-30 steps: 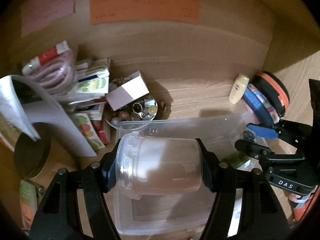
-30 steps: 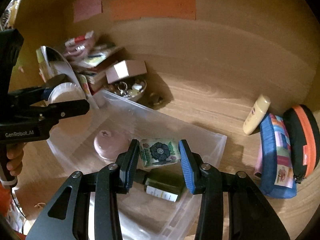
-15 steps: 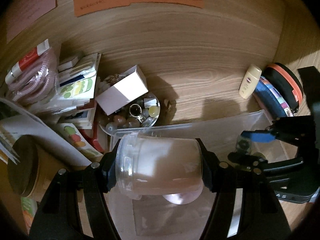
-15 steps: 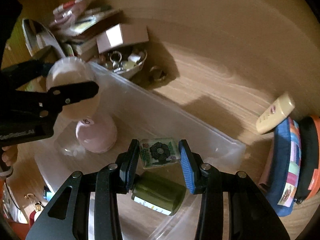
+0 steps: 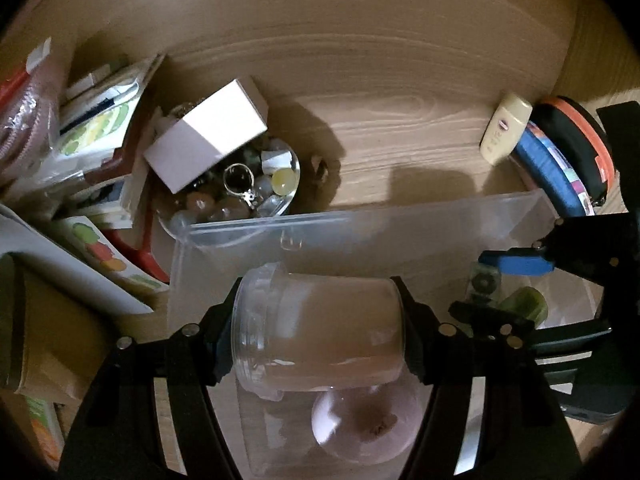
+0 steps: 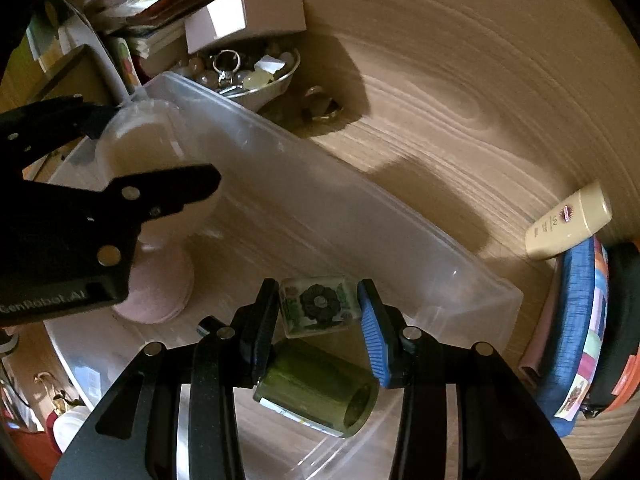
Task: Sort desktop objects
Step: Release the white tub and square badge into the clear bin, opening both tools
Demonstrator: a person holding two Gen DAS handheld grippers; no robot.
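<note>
My left gripper (image 5: 316, 334) is shut on a clear plastic jar (image 5: 320, 332) held sideways over the clear plastic bin (image 5: 360, 220). Under it in the bin lies a pink round object (image 5: 360, 424). My right gripper (image 6: 318, 308) is shut on a small flower-patterned block (image 6: 318, 306), held low inside the bin (image 6: 360, 216) just above a green bottle (image 6: 316, 390) lying on the bin floor. The right gripper also shows in the left wrist view (image 5: 486, 280), and the left gripper with its jar (image 6: 160, 168) shows in the right wrist view.
A glass bowl of trinkets (image 5: 240, 192) with a white box (image 5: 208, 136) on it stands behind the bin. Books and packets (image 5: 92, 132) pile at the left. A cream tube (image 5: 506, 128) and pouches (image 5: 568, 160) lie at the right on the wooden desk (image 5: 380, 80).
Both grippers have moved down into the bin with their objects. The jar now hangs right above the pink object, and the patterned block is just over the green bottle.
</note>
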